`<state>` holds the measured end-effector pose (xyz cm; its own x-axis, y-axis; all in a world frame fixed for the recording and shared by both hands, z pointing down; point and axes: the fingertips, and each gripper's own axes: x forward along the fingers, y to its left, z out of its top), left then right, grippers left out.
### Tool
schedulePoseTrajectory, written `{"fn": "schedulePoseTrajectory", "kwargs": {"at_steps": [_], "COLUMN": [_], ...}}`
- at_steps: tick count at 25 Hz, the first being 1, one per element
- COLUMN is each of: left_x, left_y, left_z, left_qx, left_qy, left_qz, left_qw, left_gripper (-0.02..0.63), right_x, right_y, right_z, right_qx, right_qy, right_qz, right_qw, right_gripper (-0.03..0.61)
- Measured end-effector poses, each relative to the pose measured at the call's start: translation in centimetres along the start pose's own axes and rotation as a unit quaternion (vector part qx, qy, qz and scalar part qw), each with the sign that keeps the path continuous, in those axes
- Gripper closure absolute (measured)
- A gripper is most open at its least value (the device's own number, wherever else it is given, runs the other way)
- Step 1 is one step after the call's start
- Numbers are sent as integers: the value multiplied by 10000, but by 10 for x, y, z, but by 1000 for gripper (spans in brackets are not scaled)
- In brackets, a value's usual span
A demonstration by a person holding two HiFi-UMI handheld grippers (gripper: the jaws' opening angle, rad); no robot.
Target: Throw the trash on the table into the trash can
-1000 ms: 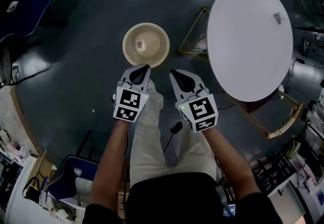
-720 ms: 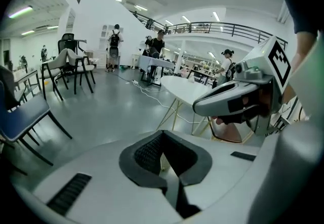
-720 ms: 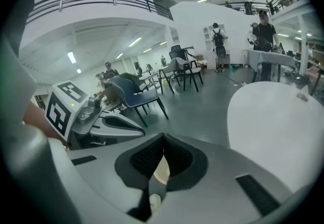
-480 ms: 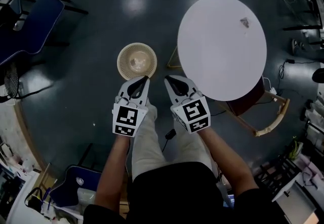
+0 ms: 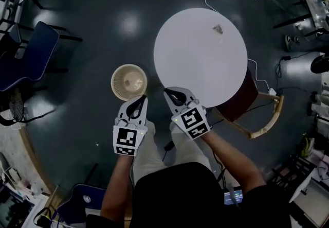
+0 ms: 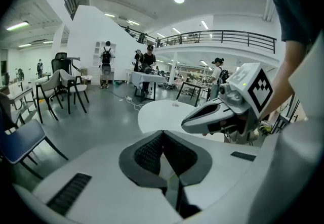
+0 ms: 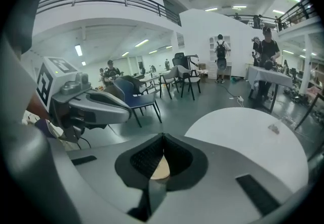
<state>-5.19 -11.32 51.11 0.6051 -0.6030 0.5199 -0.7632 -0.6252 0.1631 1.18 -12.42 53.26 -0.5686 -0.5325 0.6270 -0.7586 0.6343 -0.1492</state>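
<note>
Left gripper (image 5: pixel 138 101) and right gripper (image 5: pixel 172 93) side by side, jaws pressed together, empty. Right tips by near edge of round white table (image 5: pixel 195 67); trash (image 5: pixel 218 29) close to its far edge. Trash can (image 5: pixel 114 82) just beside table's left edge, not touching, open dark floor (image 5: pixel 92 26) beyond.

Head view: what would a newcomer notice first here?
The round white table fills the upper middle, with one small scrap of trash near its far edge. A beige basket-like trash can stands on the dark floor to its left. Below them the left gripper and right gripper are side by side, both shut and empty.
</note>
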Motion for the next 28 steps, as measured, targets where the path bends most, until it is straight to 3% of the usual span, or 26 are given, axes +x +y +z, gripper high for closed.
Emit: {"fn": "schedulePoseTrajectory", "kwargs": {"at_steps": [10,14,21,22,24,28], "left_x": [44,63,88,90,96,114], "left_y": [-64,-85,-106,-107,-110,-116], "left_z": [20,21,7,5,2,-1], "left_qx": [345,96,17,5,-23,-45], "left_qy": [144,144,284,303,334,380], "left_qz": [-60,-122,-58,-34,11,25], "left_qw": [9993,9998,9996,9995,9994,9993], "left_gripper": [598,598,598,598,598,598], "right_x": [-57,-66,-62,-59,-52,-36], "right_y": [-178,-239,-321,-330,-347,-384], "right_z": [-2,-16,-35,-37,-42,-50], "right_qx": [-80,-121,-58,-46,-1,1], "right_qy": [-190,-129,-49,-31,18,118], "right_qz": [-1078,-1278,-1664,-1690,-1711,-1972], "right_qw": [9940,9916,9860,9856,9852,9803], "right_gripper": [558,558,557,545,458,423]}}
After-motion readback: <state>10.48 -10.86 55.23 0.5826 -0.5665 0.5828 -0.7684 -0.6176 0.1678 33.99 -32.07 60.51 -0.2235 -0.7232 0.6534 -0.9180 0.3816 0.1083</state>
